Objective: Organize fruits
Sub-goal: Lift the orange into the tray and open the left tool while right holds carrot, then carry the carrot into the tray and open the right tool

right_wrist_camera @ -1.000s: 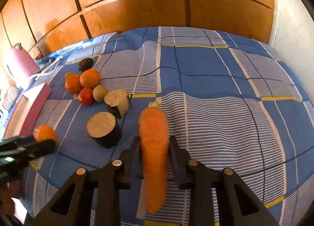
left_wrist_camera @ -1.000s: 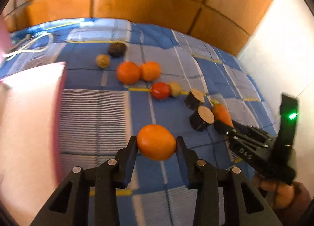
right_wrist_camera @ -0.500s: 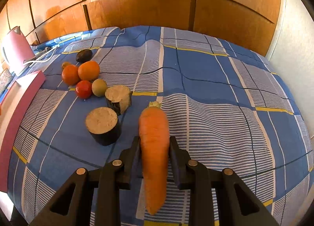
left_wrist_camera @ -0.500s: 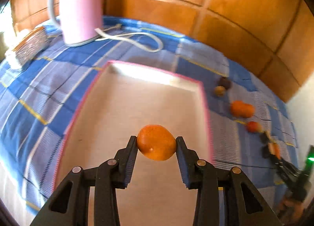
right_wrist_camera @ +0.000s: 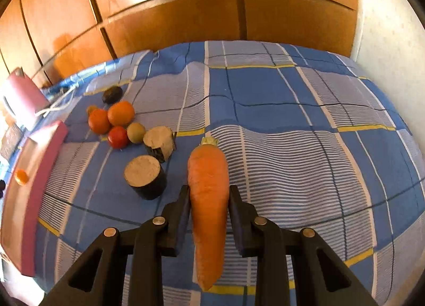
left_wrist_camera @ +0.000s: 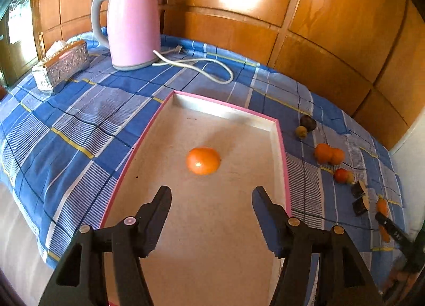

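An orange lies free on the floor of the pink-rimmed tray. My left gripper hovers just short of it, its jaws opening, and nothing is between them. My right gripper is shut on a carrot, leafy end pointing away, over the blue checked cloth. Left of the carrot lie two dark cut cylinders, two oranges, a red tomato, a greenish fruit and a dark fruit. The same row shows right of the tray.
A pink kettle with a white cord stands behind the tray. A silver tissue box sits at the far left. Wooden panels back the cloth, and a white wall closes the right side.
My left gripper carried the orange from over the cloth to above the tray, then opened, and the orange now rests on the tray floor. The right gripper kept still with the carrot.
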